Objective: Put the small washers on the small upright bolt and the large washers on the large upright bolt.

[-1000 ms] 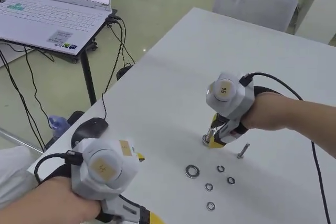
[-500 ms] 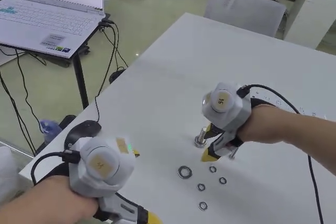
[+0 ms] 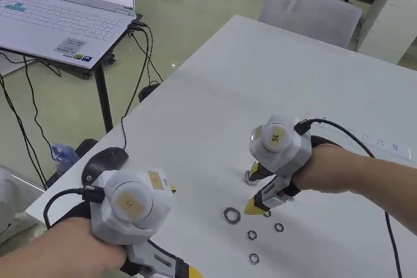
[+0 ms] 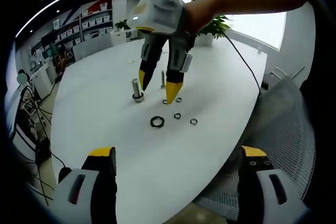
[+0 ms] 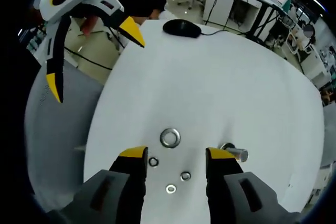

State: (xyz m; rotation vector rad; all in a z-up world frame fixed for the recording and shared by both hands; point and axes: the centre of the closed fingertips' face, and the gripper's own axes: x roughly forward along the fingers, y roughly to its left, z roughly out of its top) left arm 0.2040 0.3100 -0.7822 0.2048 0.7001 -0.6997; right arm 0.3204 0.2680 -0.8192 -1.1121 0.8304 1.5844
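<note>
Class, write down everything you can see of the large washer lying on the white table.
The large washer is a flat grey metal ring with a round hole, lying flat on the white table. It touches nothing else: the small washers lie apart beside it, and the open right claw hovers nearby.

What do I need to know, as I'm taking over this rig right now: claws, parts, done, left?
Left claw: open, empty, near the table edge.
Right claw: open, empty, above the loose washers beside the large bolt.
Parts: one large washer and four small washers lie flat; the small bolt stands upright too.
Done: can't tell if any washer is on a bolt.
Left: put every loose washer on its matching bolt.
</note>
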